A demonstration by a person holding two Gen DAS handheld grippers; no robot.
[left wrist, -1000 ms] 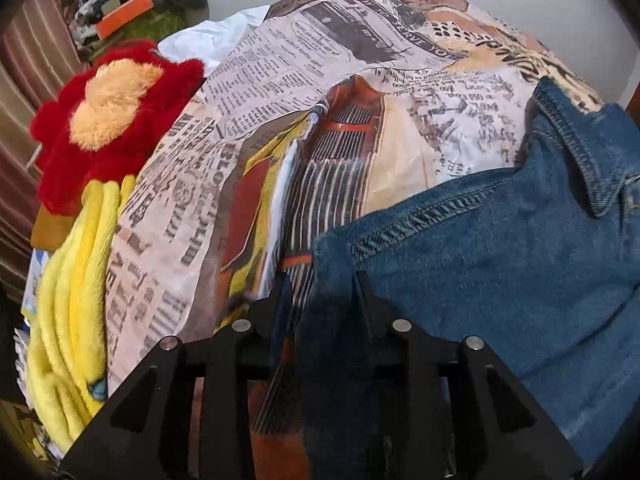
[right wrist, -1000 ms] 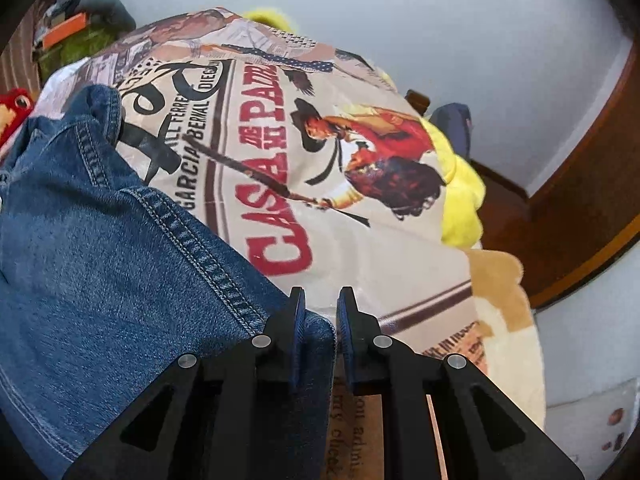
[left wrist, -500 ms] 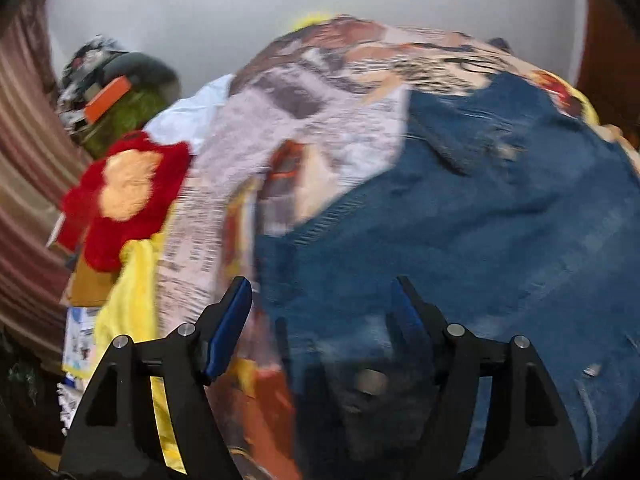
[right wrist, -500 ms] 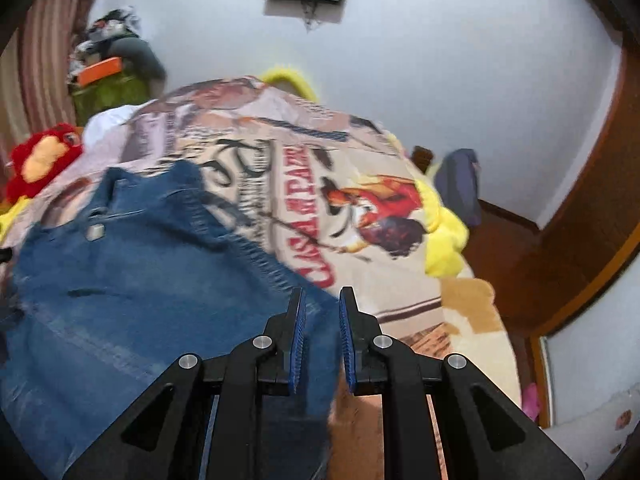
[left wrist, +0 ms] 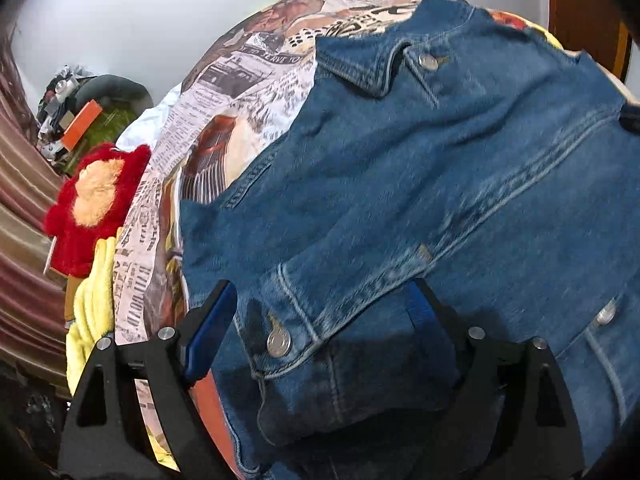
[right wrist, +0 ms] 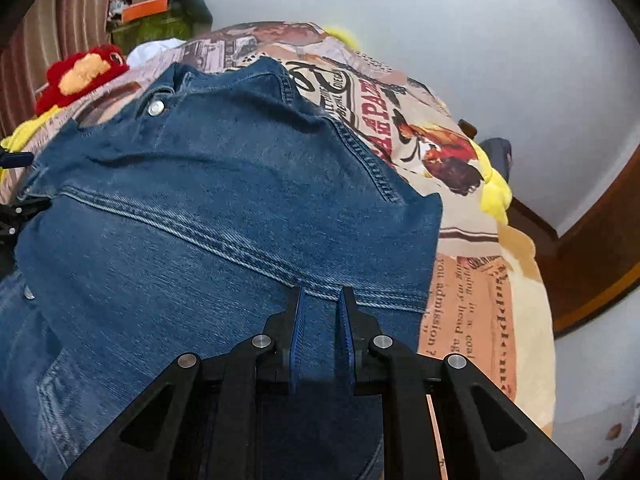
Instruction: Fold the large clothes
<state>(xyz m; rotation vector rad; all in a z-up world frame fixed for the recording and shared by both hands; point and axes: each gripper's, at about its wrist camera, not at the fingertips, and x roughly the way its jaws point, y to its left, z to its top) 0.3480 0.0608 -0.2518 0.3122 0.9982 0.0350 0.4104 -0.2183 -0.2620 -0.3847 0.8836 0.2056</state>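
**Ana:** Left gripper (left wrist: pixel 316 320) first: its jaws are opening, spread wide on either side of a buttoned cuff of the blue denim jacket (left wrist: pixel 420 168). That cuff lies between the blue pads, but they do not press on it, so I'd call that side released.

**Ben:** And the right gripper (right wrist: pixel 322 324)?

**Ana:** Clenched on the jacket. A fold of denim runs up between its narrow jaws, and the pads pinch it just below a stitched seam.

**Ben:** Where does the jacket lie?

**Ana:** Spread on the bed, over the beige bedspread printed with newspaper text and poster art (right wrist: pixel 460 288). The collar with its metal snap sits at the far end from both grippers, and the nearer part of the jacket comes toward them. So the long axis runs away from the person, collar far, both grippers at the near end.

**Ben:** Which hand is nearer the next fold?

**Ana:** My guess is the right, since it alone has cloth in its grip, on the jacket's right-hand side near the bare bedspread. The left sits over the sleeve end on the opposite side, toward the red and orange plush toy (left wrist: pixel 96 204) and the yellow fleece blanket (left wrist: pixel 90 312) at the bed's edge.

**Ben:** Any risk?

**Ana:** Denim is stiff and heavy; pulling from one side alone could skew the whole jacket.
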